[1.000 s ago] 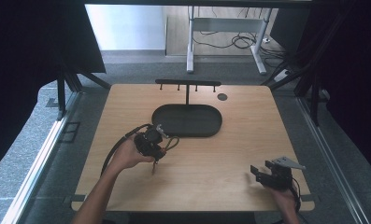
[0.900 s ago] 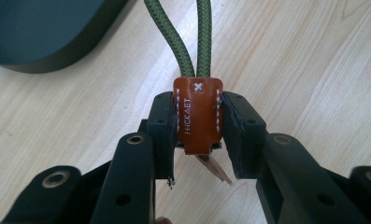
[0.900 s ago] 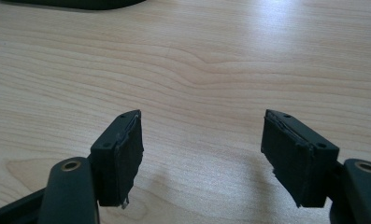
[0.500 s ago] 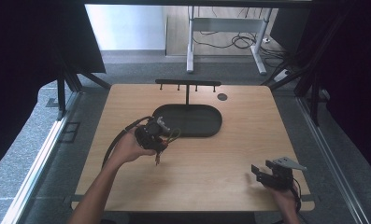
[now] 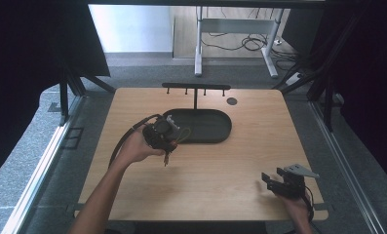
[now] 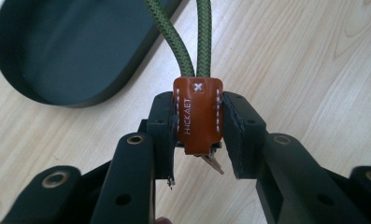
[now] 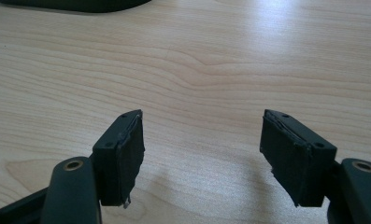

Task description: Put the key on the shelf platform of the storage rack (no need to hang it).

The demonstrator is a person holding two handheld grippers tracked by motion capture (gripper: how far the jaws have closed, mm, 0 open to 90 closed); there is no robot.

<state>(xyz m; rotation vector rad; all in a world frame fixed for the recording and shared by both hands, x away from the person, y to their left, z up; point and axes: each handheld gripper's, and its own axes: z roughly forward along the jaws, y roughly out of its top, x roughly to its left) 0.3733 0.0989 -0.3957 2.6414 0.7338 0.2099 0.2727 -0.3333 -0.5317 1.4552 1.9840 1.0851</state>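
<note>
My left gripper (image 6: 199, 128) is shut on a brown leather tag (image 6: 198, 114) with stitching, from which a green braided cord (image 6: 192, 42) loops upward. In the high view the left gripper (image 5: 169, 146) hangs just above the table at the left end of the dark oval tray (image 5: 205, 127), the green cord (image 5: 182, 135) dangling beside it. The tray (image 6: 57, 51) lies to the upper left in the left gripper view. My right gripper (image 7: 202, 154) stands open over bare wood with nothing between its pads, and sits near the front right corner (image 5: 274, 183).
A black rack with small hooks (image 5: 196, 87) stands behind the tray on a thin post. A small dark round disc (image 5: 231, 101) lies at the back of the table. Table edges run close to the right gripper on the front and right.
My left gripper has risen and moved toward the tray's left end, carrying the tag and cord. The right gripper has stayed put.
</note>
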